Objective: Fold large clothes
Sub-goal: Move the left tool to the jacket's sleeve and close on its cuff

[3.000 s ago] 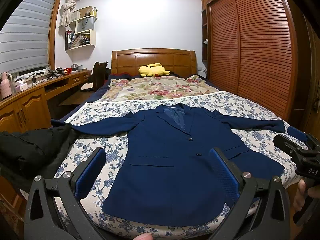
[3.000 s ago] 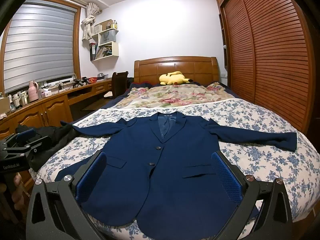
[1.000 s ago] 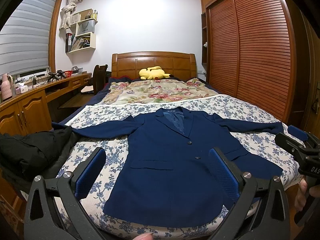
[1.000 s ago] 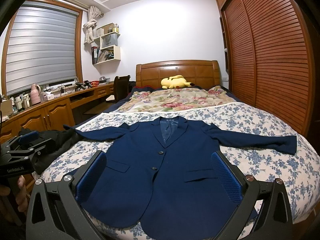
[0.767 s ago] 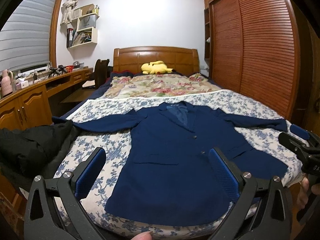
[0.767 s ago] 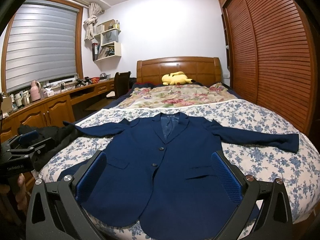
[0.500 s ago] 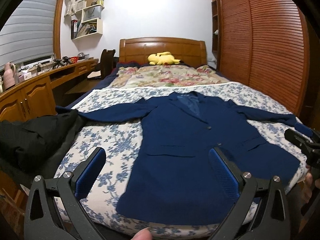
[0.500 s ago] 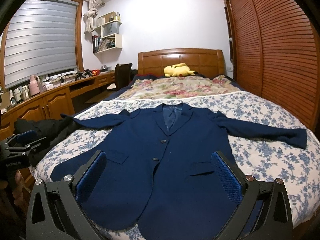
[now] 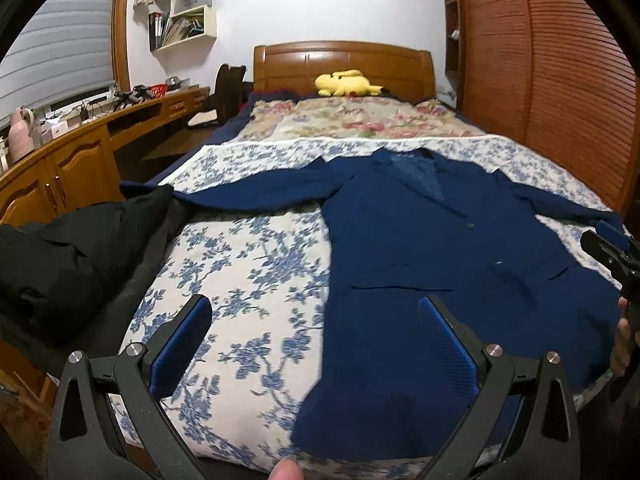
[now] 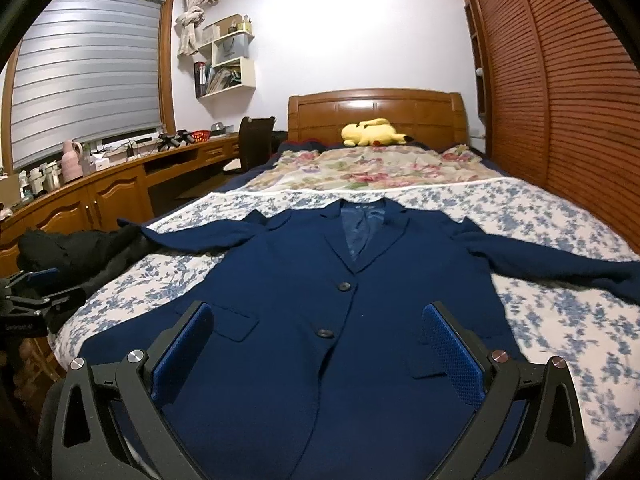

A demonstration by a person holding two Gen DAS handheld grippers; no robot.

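A navy blue suit jacket (image 9: 432,248) lies flat and face up on the floral bedspread (image 9: 248,272), sleeves spread out to both sides; it also shows in the right wrist view (image 10: 320,304). My left gripper (image 9: 316,340) is open and empty, above the bed's foot edge at the jacket's left hem. My right gripper (image 10: 318,344) is open and empty, low over the jacket's lower front. The right gripper also shows at the right edge of the left wrist view (image 9: 612,252), and the left gripper at the left edge of the right wrist view (image 10: 36,300).
A black garment (image 9: 68,256) is heaped at the bed's left edge, over the jacket's left cuff. A yellow plush toy (image 9: 346,82) lies by the headboard. A wooden desk (image 10: 100,192) runs along the left, and slatted wardrobe doors (image 10: 560,112) stand on the right.
Both grippers have moved forward and lower toward the bed. The left gripper has shifted left, so the jacket now sits to the right in its view. The jacket has not moved.
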